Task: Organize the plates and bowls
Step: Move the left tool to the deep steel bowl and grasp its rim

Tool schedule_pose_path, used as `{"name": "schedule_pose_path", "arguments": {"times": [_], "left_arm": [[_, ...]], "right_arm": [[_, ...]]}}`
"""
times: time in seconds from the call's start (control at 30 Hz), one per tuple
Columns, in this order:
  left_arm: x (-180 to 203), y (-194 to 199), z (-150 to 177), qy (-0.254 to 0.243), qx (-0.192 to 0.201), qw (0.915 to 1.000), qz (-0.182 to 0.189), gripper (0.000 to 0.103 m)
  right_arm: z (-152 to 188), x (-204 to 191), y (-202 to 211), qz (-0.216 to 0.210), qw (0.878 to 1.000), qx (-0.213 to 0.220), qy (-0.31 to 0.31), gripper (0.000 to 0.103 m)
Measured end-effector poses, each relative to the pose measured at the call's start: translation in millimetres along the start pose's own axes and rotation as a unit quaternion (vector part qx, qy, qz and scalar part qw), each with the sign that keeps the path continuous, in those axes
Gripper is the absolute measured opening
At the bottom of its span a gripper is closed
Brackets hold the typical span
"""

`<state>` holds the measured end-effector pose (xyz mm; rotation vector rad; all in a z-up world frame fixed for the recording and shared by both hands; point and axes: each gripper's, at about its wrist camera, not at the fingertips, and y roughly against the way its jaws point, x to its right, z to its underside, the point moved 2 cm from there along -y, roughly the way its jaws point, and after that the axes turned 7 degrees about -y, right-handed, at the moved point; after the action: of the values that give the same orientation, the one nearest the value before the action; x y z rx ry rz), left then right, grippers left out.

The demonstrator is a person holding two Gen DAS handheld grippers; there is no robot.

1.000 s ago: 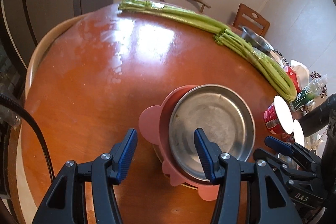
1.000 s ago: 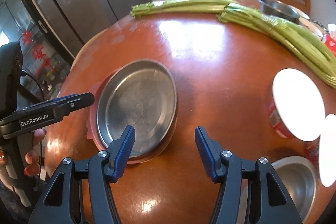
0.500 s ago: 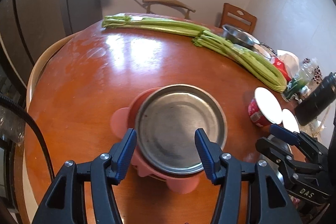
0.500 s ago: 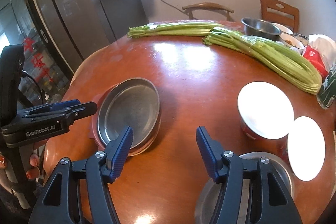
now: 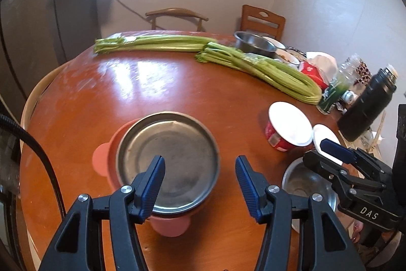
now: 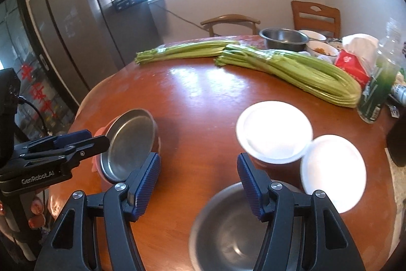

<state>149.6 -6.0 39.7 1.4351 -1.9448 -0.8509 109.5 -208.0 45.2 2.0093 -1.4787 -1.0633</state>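
A steel plate (image 5: pixel 168 159) sits stacked in a pink eared bowl (image 5: pixel 104 161) on the round wooden table (image 5: pixel 127 93). My left gripper (image 5: pixel 200 182) is open and empty, hovering just above the plate's near edge. A steel bowl (image 6: pixel 225 227) lies at the table's front edge; my right gripper (image 6: pixel 199 184) is open and empty above its far rim. The plate (image 6: pixel 129 144) shows left in the right wrist view. The steel bowl (image 5: pixel 304 184) and right gripper (image 5: pixel 330 147) show at right in the left wrist view.
Two red cups with white lids (image 6: pixel 274 131) (image 6: pixel 332 169) stand right of centre. Celery bunches (image 5: pixel 253 65) lie across the far side. A steel bowl (image 6: pixel 283 38), small dishes, a red tissue pack (image 6: pixel 351 67), a green bottle (image 6: pixel 378 90) and a black flask (image 5: pixel 368 103) crowd the right edge.
Both grippers have pulled back and risen from the plate. The right gripper has swung right, so the near steel bowl now sits under it. Both stay open.
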Motion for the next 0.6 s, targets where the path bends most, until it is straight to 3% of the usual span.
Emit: {"name": "schedule_pose_path", "arguments": {"times": [0.2,0.6], "left_arm": [[29.3,-2.3,-0.7,-0.028,-0.001,0.9994,0.018,0.057],[86.2,-20.6,-0.9,-0.078,-0.016,0.9954,0.053,0.057]], "right_arm": [[-0.7,25.9,25.2,0.018,0.999,0.028,-0.025,0.065],[17.8,66.1,54.8,0.051,0.996,0.037,-0.057,0.065]]}}
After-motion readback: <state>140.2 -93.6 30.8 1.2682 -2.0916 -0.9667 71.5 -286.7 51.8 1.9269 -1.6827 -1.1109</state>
